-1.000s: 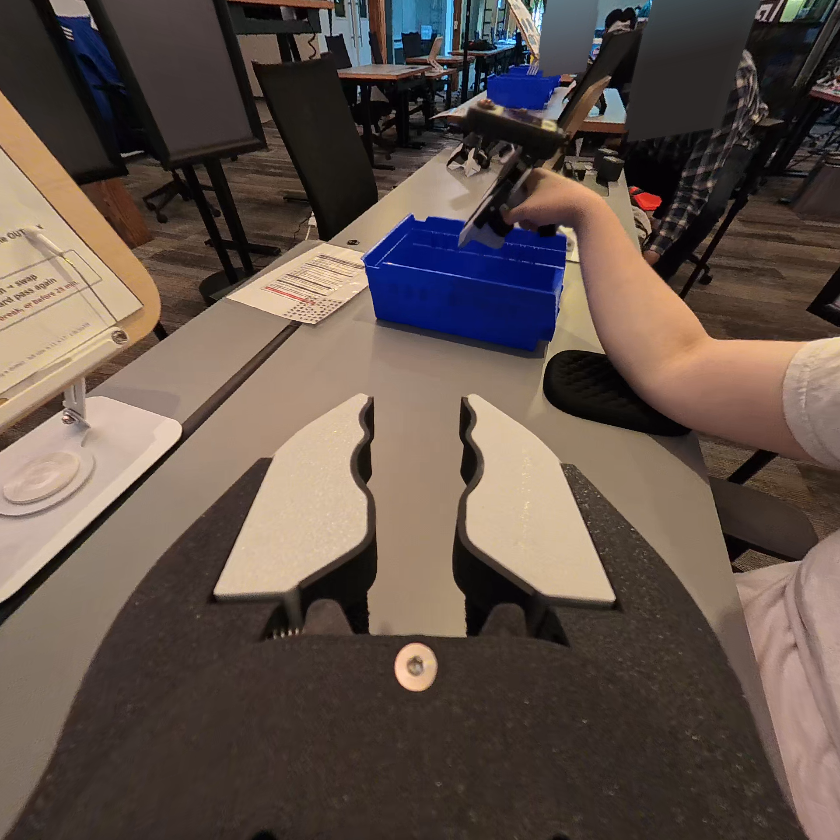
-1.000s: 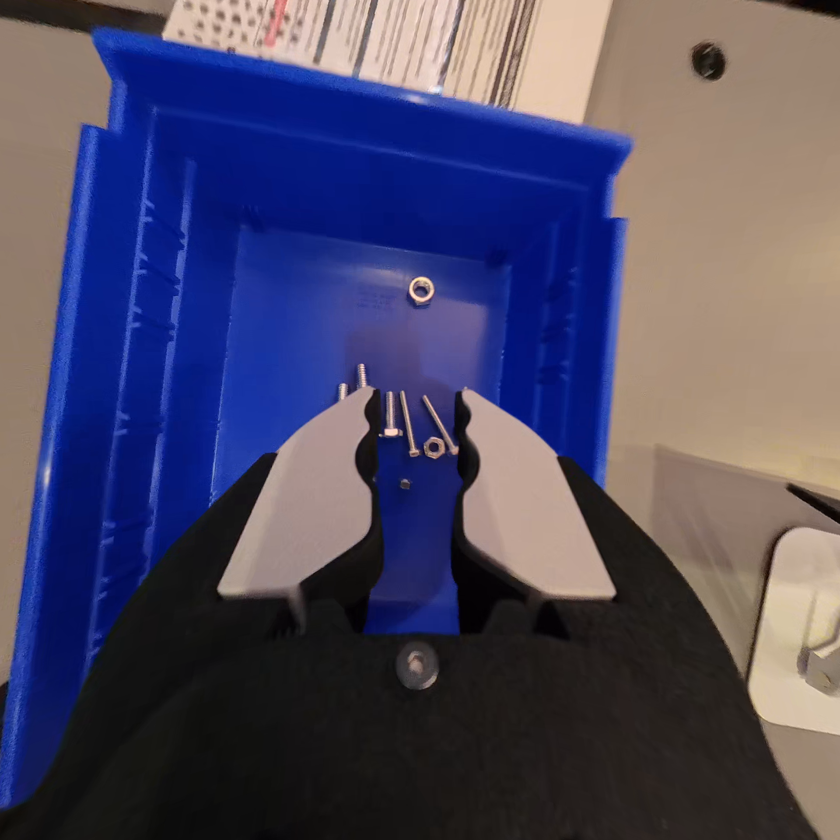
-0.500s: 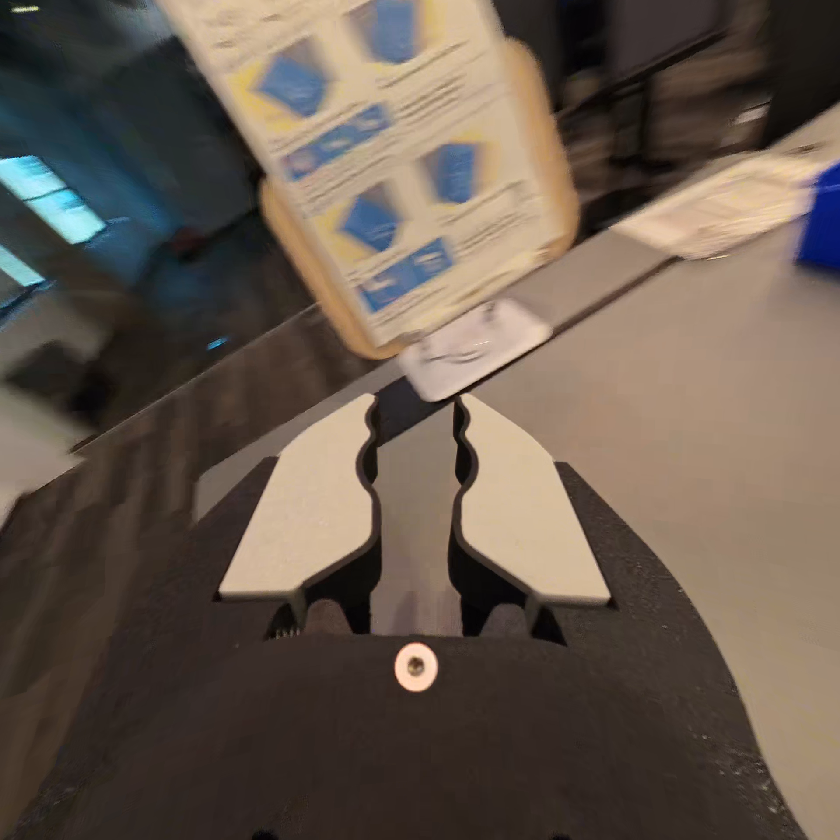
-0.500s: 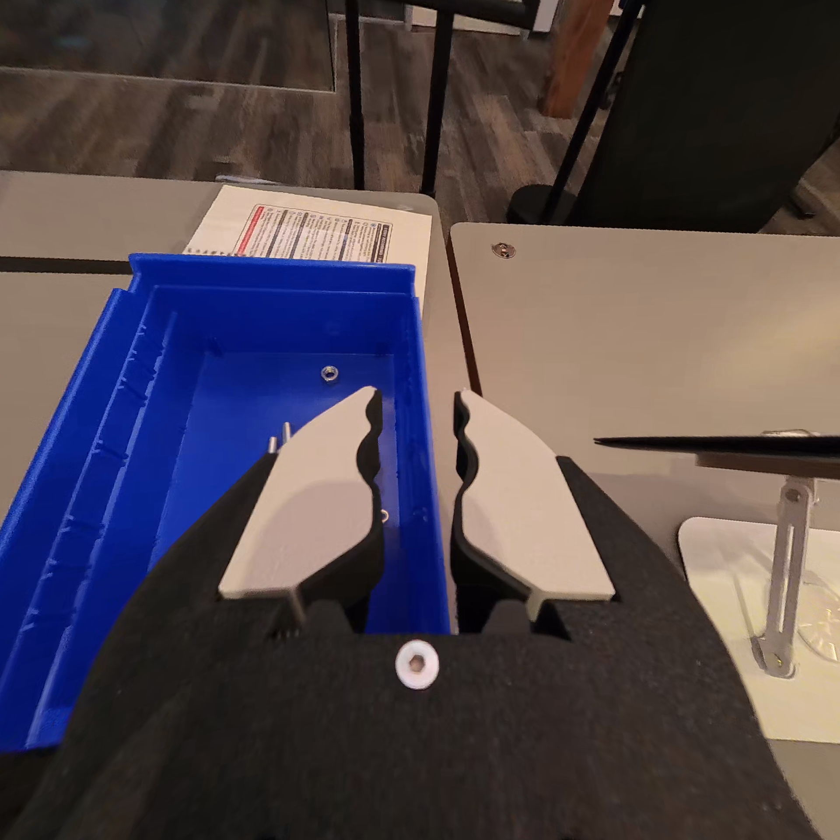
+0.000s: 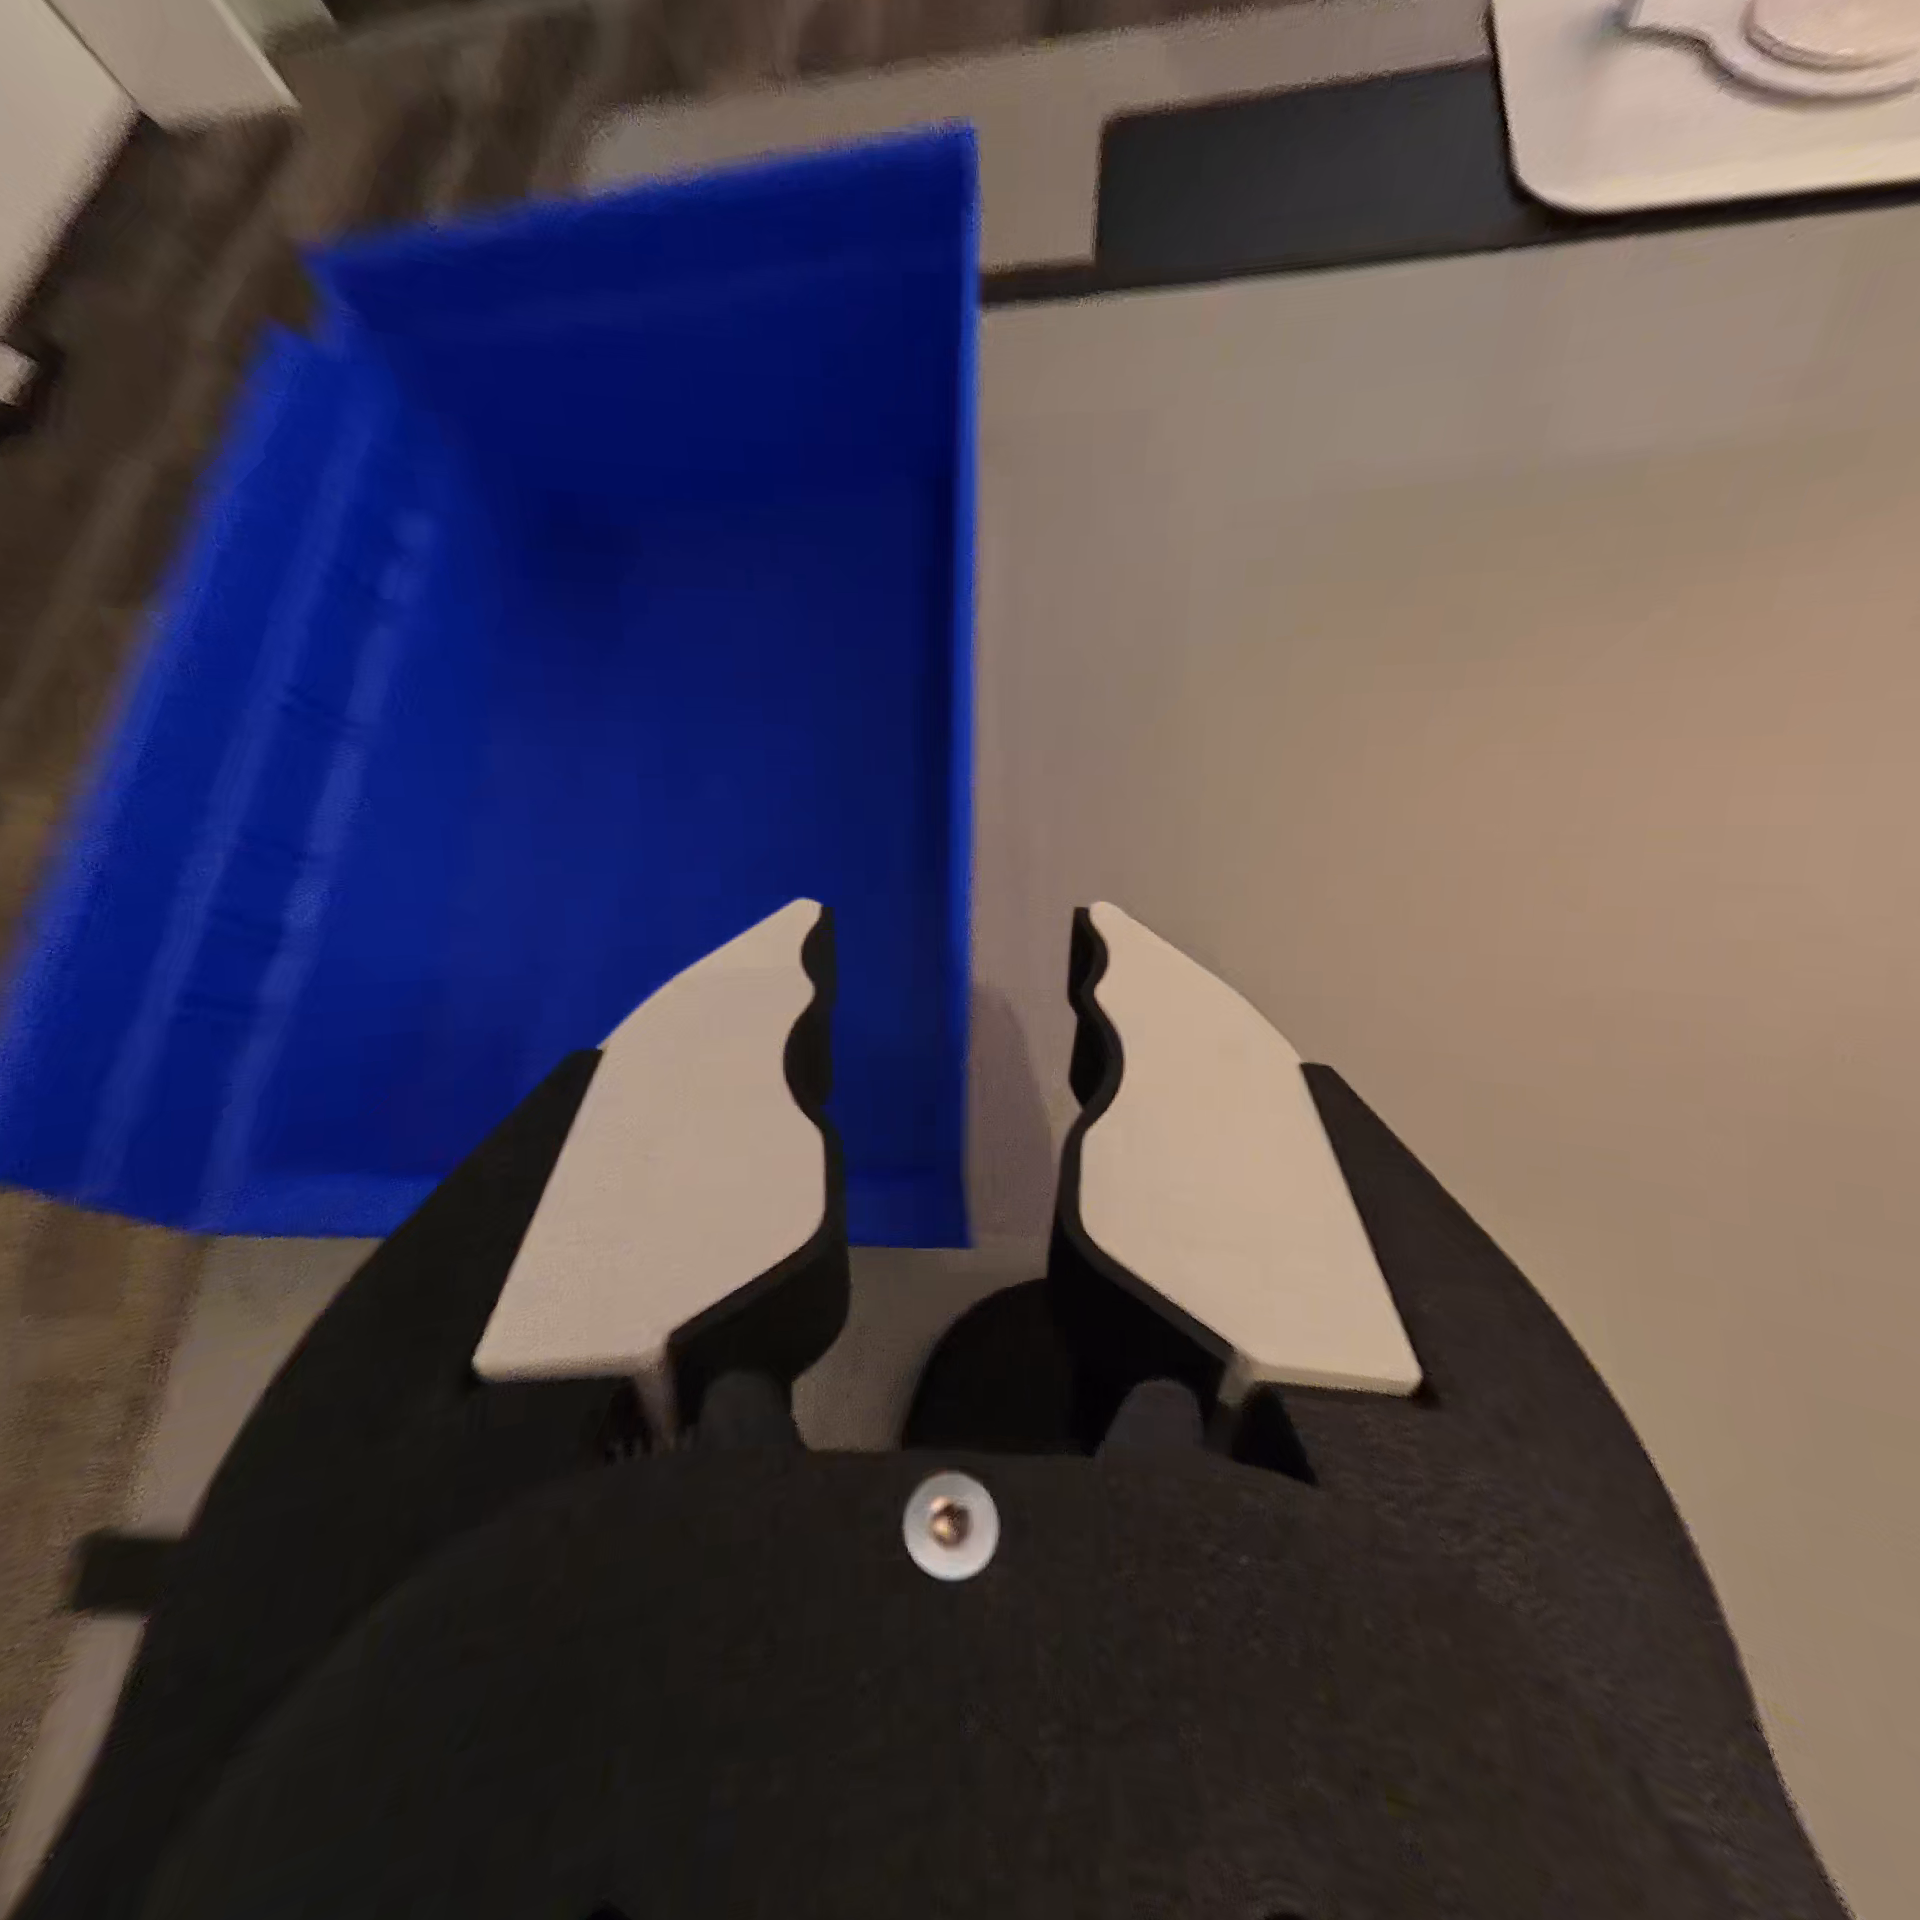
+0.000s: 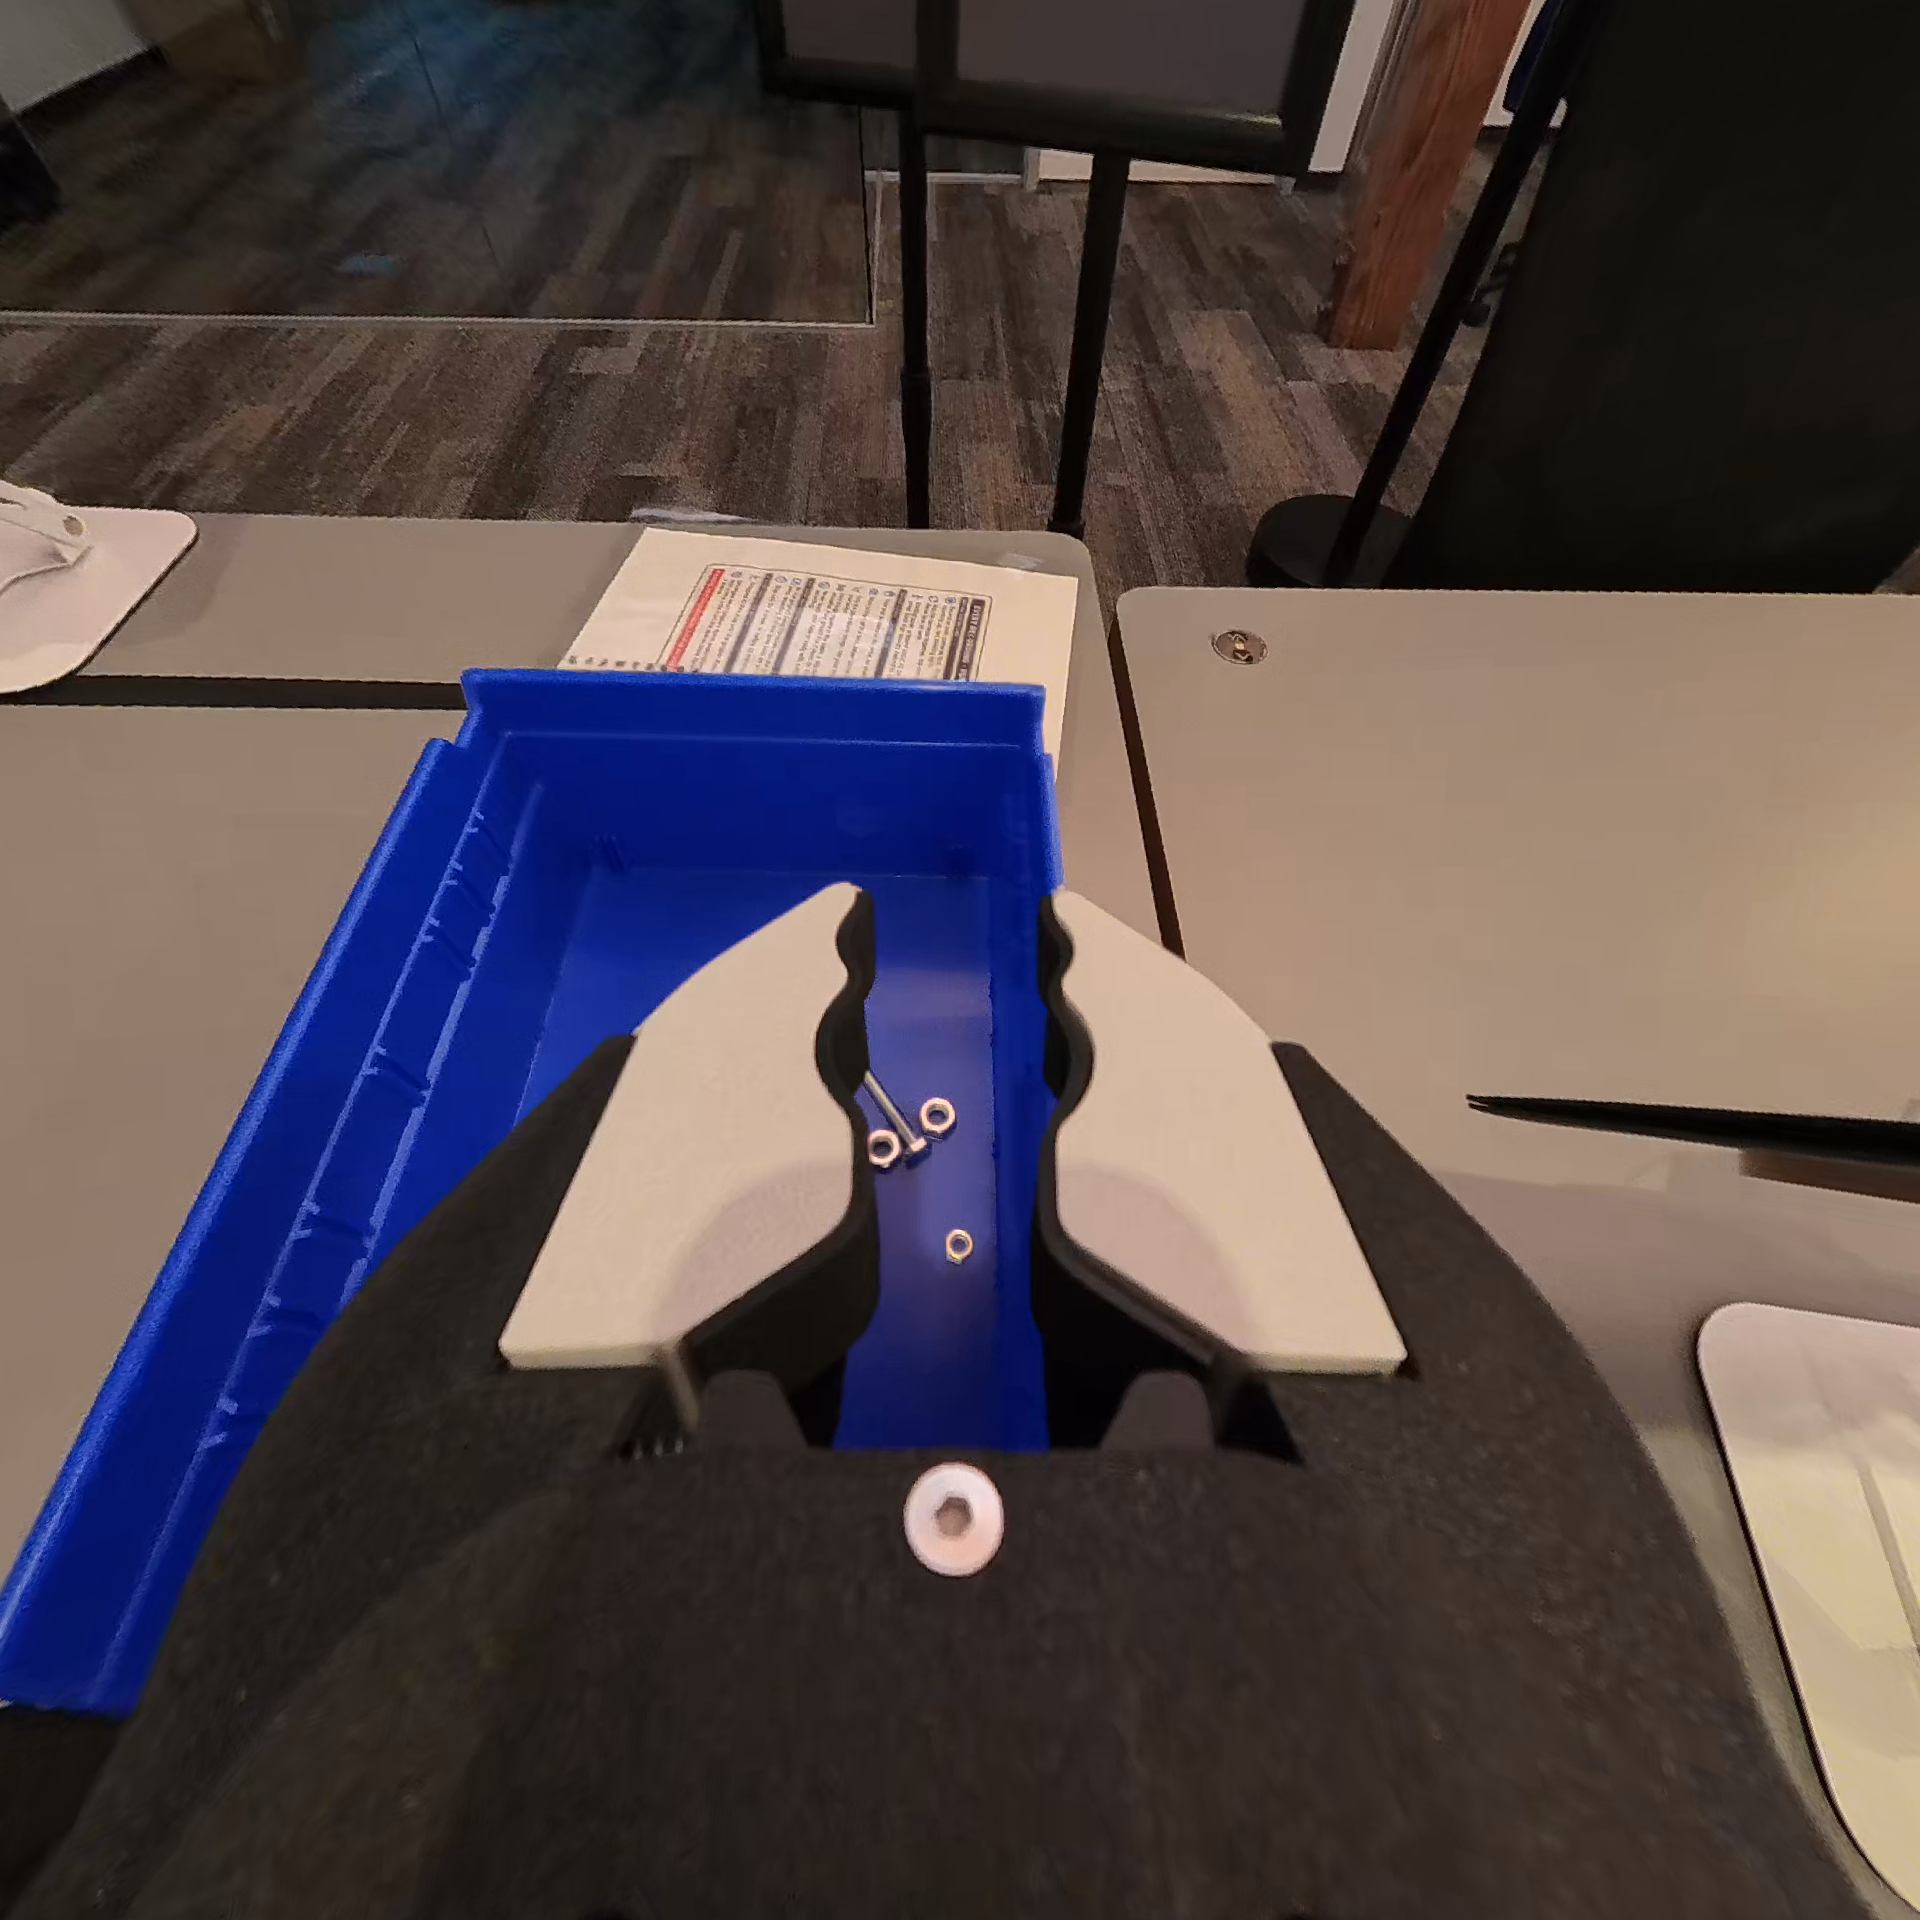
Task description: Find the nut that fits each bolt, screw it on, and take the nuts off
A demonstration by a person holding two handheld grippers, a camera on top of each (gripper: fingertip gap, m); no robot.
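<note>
Hovering over the blue bin (image 6: 727, 790), I hold the right tongs (image 6: 951, 904) released and empty, with a clear gap between the jaws. Through that gap the hardware is visible on the bin floor: one bolt (image 6: 891, 1117) lying flat with its head toward me, one nut (image 6: 883, 1148) touching that head on the left, a second nut (image 6: 938, 1114) just beside it on the right, and a third nut (image 6: 958, 1245) lying apart, nearer to me. All of these sit close to the right-hand wall of the bin. More parts may lie under the left pad; I cannot tell.

The left tongs (image 5: 948, 914) are also released and empty. In the blurred left wrist view they straddle one long wall of the bin (image 5: 582, 665), with one pad over the interior and the other over the bare table (image 5: 1455, 727). No hardware can be made out in that view.

No nut is on a bolt yet, so the step in hand is the first pick. Recommended procedure:

1. Lower the right tongs steeply, keeping the pads clear of the near wall.
2. Take the bolt across its shank, away from the two crowding nuts, so that neither nut is pinched with it.
3. Lift straight up before turning.
4. Use the left tongs for the lone nut, which is the easiest to isolate.

A printed sheet (image 6: 831, 623) lies behind the bin and is not needed.
</note>
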